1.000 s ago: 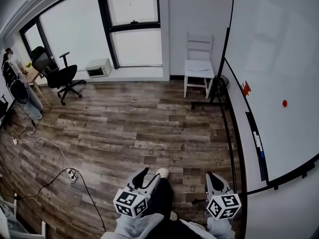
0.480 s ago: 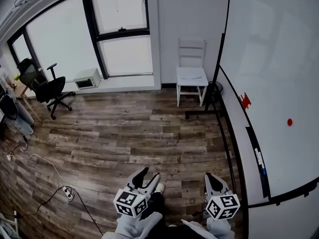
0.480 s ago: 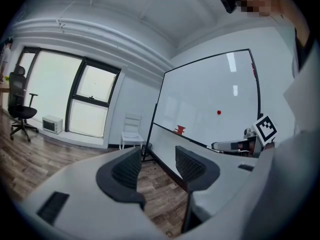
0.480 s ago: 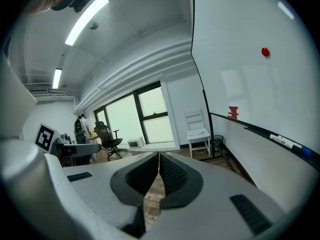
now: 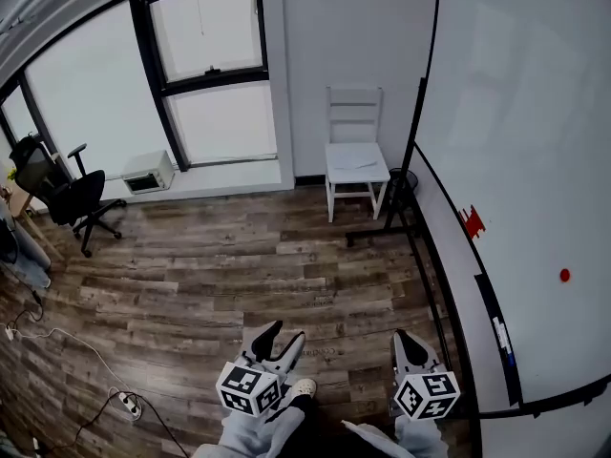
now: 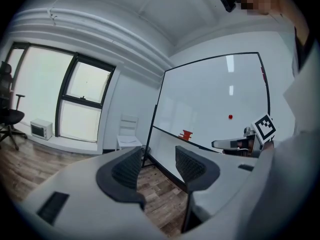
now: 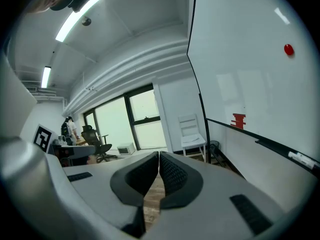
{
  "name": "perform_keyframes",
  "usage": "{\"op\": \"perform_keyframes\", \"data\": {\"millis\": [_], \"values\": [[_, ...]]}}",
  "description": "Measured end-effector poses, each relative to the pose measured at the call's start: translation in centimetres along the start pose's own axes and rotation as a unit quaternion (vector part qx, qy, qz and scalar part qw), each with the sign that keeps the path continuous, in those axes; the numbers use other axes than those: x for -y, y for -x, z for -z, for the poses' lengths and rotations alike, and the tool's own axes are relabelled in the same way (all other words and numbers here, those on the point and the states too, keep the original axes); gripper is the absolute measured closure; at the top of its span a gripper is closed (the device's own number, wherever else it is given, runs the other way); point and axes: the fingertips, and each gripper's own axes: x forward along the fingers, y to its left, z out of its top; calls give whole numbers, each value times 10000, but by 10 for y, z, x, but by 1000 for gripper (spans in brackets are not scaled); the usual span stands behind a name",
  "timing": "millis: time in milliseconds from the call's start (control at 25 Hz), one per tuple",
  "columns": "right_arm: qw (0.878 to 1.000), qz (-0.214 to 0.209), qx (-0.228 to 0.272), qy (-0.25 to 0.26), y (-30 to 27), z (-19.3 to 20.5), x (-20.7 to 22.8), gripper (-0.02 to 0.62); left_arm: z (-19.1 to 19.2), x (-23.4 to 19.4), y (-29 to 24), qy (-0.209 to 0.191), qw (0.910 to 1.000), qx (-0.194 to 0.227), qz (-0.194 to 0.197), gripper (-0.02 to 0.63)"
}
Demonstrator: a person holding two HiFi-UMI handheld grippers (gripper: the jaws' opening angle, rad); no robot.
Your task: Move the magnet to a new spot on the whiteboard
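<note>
A small red round magnet sticks on the whiteboard at the right; it also shows as the magnet in the left gripper view and the magnet high in the right gripper view. My left gripper is held low over the floor, open and empty, far from the board. My right gripper is beside it, nearer the board, its jaws shut on nothing. In the gripper views, the left gripper shows a clear gap and the right gripper has its pads together.
A red eraser-like block sits on the board above its marker tray. A white chair stands by the wall. An office chair and a small white appliance are by the windows. Cables lie on the wooden floor.
The head view has swung and moved forward: chair, board and magnet have slid lower and left in the picture. Both grippers stay low in the same stance.
</note>
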Motion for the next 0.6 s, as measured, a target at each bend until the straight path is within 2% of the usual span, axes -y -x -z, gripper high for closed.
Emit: {"op": "perform_keyframes", "data": {"millis": [280, 600], "values": [[9993, 350, 115, -83, -40, -21, 11, 568, -27, -31, -47, -129, 9992, -30, 365, 397], [9973, 666, 238, -188, -73, -29, 16, 568, -38, -64, -81, -235, 9977, -76, 632, 397]]}}
